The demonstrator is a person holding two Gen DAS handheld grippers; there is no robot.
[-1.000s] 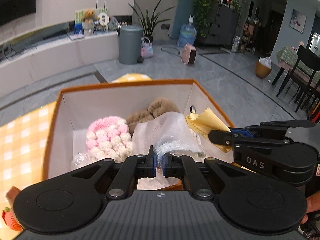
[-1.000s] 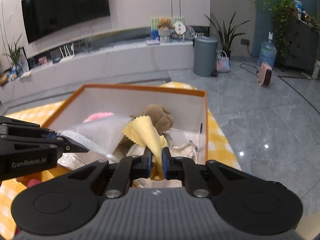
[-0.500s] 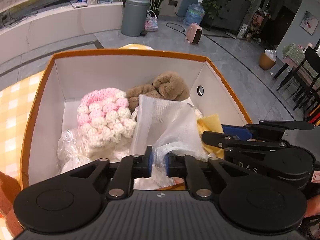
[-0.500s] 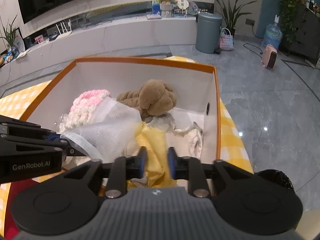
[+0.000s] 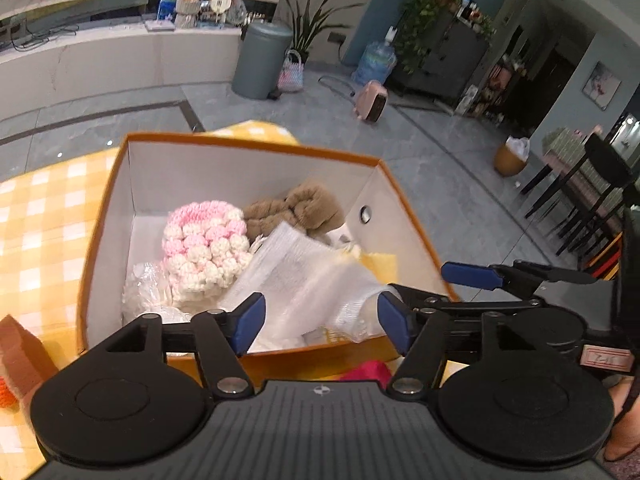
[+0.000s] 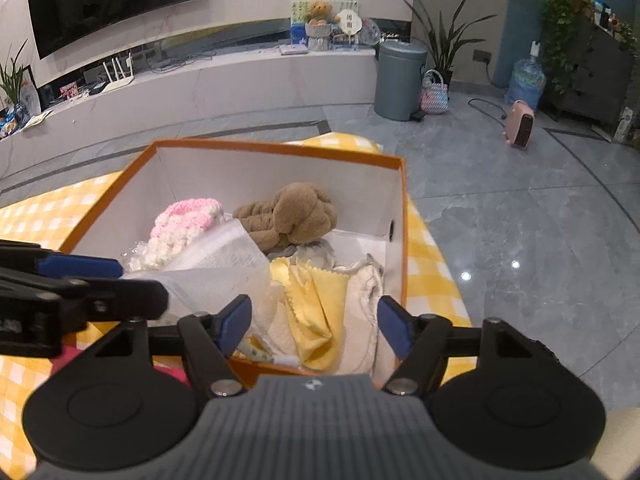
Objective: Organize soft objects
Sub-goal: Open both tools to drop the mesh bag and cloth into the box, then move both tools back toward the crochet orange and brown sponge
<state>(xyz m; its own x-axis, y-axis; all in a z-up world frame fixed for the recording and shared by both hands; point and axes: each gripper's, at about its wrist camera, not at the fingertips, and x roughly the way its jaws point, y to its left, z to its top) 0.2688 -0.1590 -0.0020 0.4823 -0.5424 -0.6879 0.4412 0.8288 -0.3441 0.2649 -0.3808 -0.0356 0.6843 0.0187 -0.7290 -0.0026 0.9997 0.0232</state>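
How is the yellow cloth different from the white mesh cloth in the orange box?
The yellow cloth is opaque with zigzag-cut edges; the white mesh cloth is see-through with a woven grid. The yellow cloth lies crumpled nearer the box's holed side wall; the white mesh cloth lies toward the pink and white crochet piece. In the left wrist view the mesh covers most of the yellow cloth. Both lie loose inside the orange box.

The orange box [image 5: 100, 240] has its near wall partly hidden behind the gripper bodies at the bottom of both views. The brown plush [image 6: 292, 216] is covered along its lower edge by the white mesh cloth [image 5: 304, 276]. A red item [image 5: 366, 372], bottom centre, shows only as a sliver. At lower left, an orange-brown object [image 5: 20, 360] is cut off by the frame edge. The shelf items at upper centre are too small to identify.
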